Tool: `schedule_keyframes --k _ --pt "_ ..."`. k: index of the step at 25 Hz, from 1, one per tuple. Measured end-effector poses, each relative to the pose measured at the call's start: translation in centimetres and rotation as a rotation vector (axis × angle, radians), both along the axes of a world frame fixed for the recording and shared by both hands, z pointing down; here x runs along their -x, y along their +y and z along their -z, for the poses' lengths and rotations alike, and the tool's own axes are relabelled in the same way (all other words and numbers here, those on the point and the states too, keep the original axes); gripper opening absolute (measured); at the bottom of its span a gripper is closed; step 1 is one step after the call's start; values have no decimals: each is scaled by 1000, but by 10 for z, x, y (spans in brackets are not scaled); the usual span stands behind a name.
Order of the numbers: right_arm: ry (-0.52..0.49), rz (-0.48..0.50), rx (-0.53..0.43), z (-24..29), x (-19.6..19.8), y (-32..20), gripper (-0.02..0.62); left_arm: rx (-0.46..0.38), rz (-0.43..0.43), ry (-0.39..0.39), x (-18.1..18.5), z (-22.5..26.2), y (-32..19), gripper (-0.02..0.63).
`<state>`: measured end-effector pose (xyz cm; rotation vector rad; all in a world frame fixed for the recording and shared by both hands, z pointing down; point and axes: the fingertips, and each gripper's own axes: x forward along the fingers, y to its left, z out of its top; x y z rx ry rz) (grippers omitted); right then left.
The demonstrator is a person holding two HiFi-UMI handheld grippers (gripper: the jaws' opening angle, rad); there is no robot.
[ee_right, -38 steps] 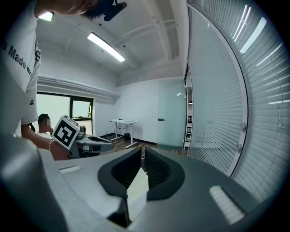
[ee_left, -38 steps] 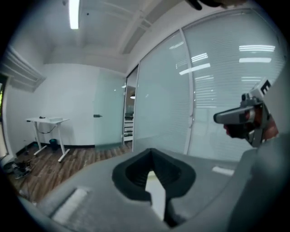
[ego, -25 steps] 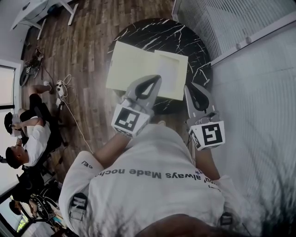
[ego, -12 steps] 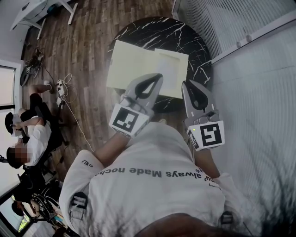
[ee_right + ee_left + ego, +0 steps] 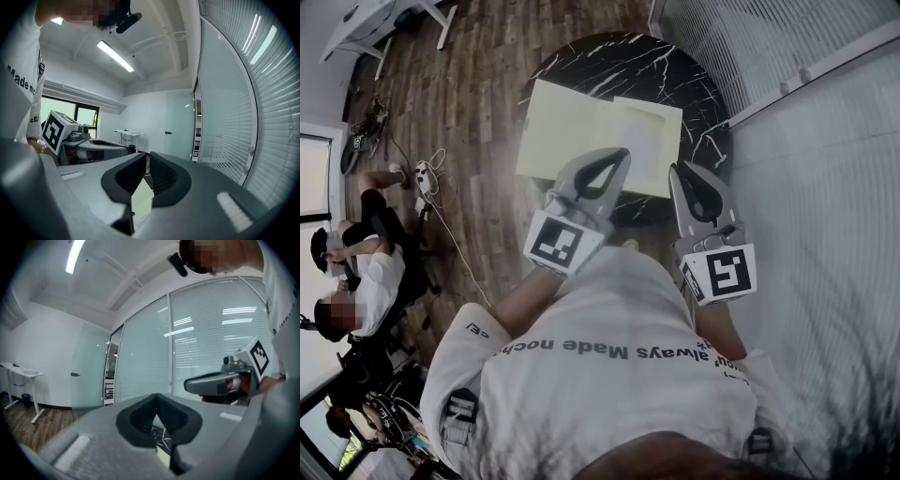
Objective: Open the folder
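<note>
Wood floor [image 5: 478, 84] fills the left of the head view, and a glass wall with blinds [image 5: 825, 141] runs down the right. Two people sit by the left edge [image 5: 356, 272], well clear of the work. The operator's white shirt [image 5: 609, 366] covers the bottom of the view. The round black marble table [image 5: 619, 61] is straight ahead. The folder [image 5: 572, 127], pale yellow, lies flat on the near half of the table, with its left edge overhanging the rim and a lighter rectangle on its right part. The left gripper [image 5: 621, 155] is held about level with its tips over the folder's near edge. In the left gripper view its fingers meet at the tip with nothing between them, and marble plus a sliver of yellow show through the hollow behind. The right gripper [image 5: 677, 171] sits at the folder's near right corner, angled slightly down. In the right gripper view its fingers are nearly together with a pale yellow sheet wedged in the slot, so it looks pinched on the folder's edge, though how deep the bite goes is hard to read. The marker cubes [image 5: 555, 242] and [image 5: 722, 274] sit behind each gripper, close to the shirt.
</note>
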<state>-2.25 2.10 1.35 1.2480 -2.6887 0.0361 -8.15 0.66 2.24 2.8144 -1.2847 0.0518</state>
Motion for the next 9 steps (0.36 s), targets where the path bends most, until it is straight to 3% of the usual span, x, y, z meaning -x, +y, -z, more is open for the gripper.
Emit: schedule_keyframes --k 9 --pt "3 6 -2 2 0 6 26 6 3 15 0 2 6 3"
